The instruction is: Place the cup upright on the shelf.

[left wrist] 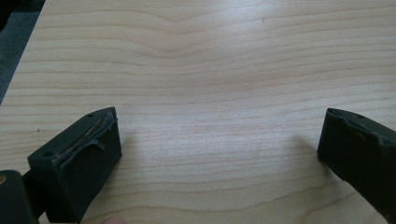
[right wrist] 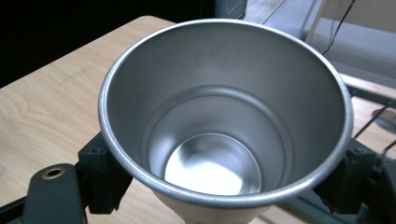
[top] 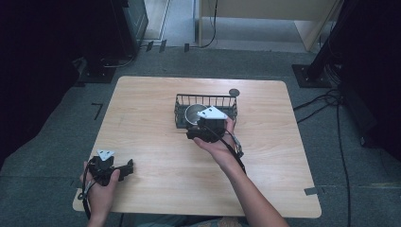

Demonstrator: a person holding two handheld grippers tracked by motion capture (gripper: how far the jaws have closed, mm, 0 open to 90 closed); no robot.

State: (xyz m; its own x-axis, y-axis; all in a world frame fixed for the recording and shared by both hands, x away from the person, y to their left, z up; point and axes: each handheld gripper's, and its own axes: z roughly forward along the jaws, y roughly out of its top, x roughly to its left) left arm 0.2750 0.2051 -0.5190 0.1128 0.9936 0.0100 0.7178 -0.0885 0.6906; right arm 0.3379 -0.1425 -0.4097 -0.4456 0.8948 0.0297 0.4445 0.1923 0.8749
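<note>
Metal cup (right wrist: 224, 121) between right gripper (right wrist: 224, 186) jaws, seemingly above basket (top: 182, 109).

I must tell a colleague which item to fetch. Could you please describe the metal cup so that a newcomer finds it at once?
Start at the light wooden table and find the black wire basket near its far middle. Over it, the right gripper grips the silver, tapered metal cup from both sides. It is the only shiny round vessel here, open-topped and empty, unlike the small flat grey disc beyond the basket.
</note>
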